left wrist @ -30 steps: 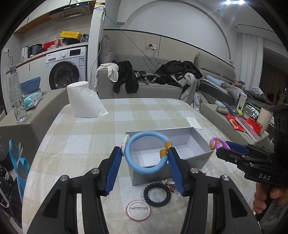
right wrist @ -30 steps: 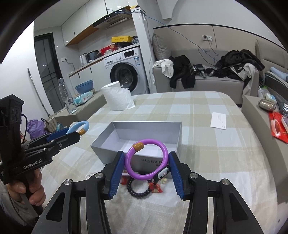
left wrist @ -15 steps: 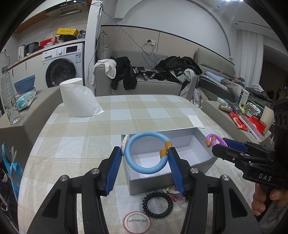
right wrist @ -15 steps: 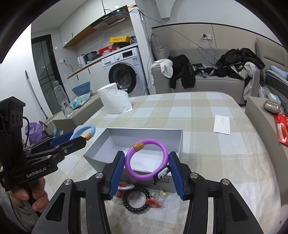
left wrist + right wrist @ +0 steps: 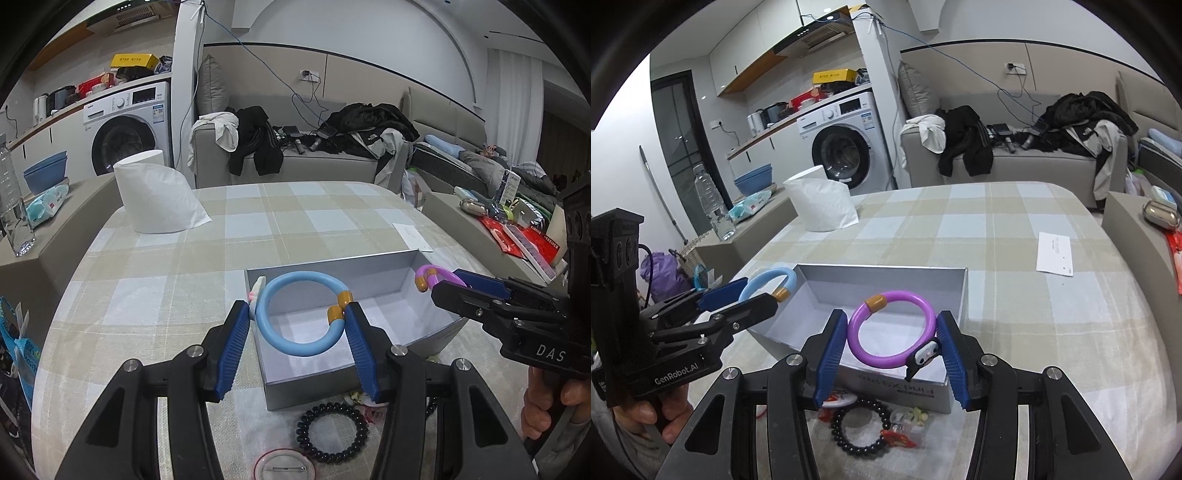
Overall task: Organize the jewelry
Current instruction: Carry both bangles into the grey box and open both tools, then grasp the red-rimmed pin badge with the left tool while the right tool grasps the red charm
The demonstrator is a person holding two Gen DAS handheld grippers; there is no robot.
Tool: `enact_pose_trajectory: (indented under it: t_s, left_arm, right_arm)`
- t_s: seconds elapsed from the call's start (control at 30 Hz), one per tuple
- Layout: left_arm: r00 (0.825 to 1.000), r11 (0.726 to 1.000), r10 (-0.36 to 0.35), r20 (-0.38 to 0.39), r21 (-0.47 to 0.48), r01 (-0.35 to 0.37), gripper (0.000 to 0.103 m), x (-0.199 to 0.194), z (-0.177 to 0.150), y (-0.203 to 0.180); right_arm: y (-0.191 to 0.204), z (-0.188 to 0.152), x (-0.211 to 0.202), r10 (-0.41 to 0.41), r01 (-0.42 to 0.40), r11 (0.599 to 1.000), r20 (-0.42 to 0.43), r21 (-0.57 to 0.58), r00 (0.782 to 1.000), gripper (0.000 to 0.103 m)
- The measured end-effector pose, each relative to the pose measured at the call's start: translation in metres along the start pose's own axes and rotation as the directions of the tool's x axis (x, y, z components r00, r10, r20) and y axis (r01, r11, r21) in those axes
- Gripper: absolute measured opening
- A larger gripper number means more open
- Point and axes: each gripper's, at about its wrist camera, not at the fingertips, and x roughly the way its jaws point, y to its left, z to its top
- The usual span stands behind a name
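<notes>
**Two bangles held over the open box**

Table (image 5: pixel 155 266): round, checked cloth. The open grey box (image 5: pixel 332 266) sits on its near part, directly ahead of and below both my grippers, one corner turned toward my left side. The interior appears empty.

Left gripper (image 5: pixel 301 325): jaws part-spread, pinching the blue bangle (image 5: pixel 288 347) across its width. The ring stands face-on to the camera, tilted slightly back. Its open ends with orange caps overlap at the right pad, and a small pale charm sits at the left pad. It has no long axis, only the ring plane, which runs across the jaws. It hangs over the box's near-left corner.

Right gripper (image 5: pixel 894 339): jaws likewise part-spread, clamped on the purple bangle (image 5: pixel 864 354). The orange cap is at upper left and a small black-and-white charm presses the right pad. It hangs over the box's near wall.

My judgement: both rings are already above the box mouth, so the drop is down and slightly forward. Neither hand is clearly nearer.

Loose on the cloth before the box: black bead bracelet (image 5: pixel 334 432), round pin badge (image 5: pixel 282 467), and small red and yellow trinkets (image 5: pixel 905 424).
</notes>
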Motion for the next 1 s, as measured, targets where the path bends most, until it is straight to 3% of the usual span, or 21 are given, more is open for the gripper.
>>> enact_pose_trajectory:
  t_s: [0.37,0.43,0.5,0.53,0.6,0.67,0.73,1.0]
  left_arm:
    - [0.999,1.0,-0.002,-0.043,-0.005,0.002,0.048,0.006,-0.002,-0.003]
    - [0.999,1.0,-0.003,-0.047,0.0,0.003,0.048,0.004,-0.001,-0.004]
    - [0.999,1.0,0.001,-0.038,0.007,0.0,0.055,-0.001,-0.001,-0.006]
    - [0.999,1.0,0.004,-0.033,0.007,-0.004,0.065,-0.003,-0.001,-0.006]
    - [1.0,1.0,0.008,-0.018,-0.003,-0.008,0.076,-0.009,0.0,-0.006]
    - [1.0,1.0,0.004,-0.001,-0.014,-0.004,0.091,-0.015,0.001,-0.005]
    - [1.0,1.0,0.01,0.019,-0.023,-0.009,0.102,-0.022,0.0,-0.004]
    - [0.998,0.998,0.057,0.033,-0.02,-0.057,0.102,-0.041,-0.015,-0.003]
  right_arm:
    - [0.004,0.004,0.012,-0.001,0.001,1.0,-0.019,-0.013,1.0,0.051]
    - [0.005,0.004,0.01,-0.003,0.003,1.0,-0.015,-0.019,1.0,0.06]
    - [0.006,0.004,0.006,-0.004,0.004,1.0,-0.009,-0.024,1.0,0.071]
    - [0.007,0.005,0.002,-0.002,0.002,0.999,-0.002,-0.033,1.0,0.076]
    - [0.008,0.005,-0.005,-0.016,0.016,0.999,0.01,-0.038,1.0,0.096]
    - [0.007,0.005,-0.014,-0.041,0.042,0.999,0.024,-0.031,0.999,0.103]
    - [0.006,0.003,-0.022,-0.061,0.062,0.998,0.034,-0.024,0.998,0.103]
    - [0.001,-0.013,-0.037,-0.088,0.088,0.996,0.006,0.002,0.996,0.103]
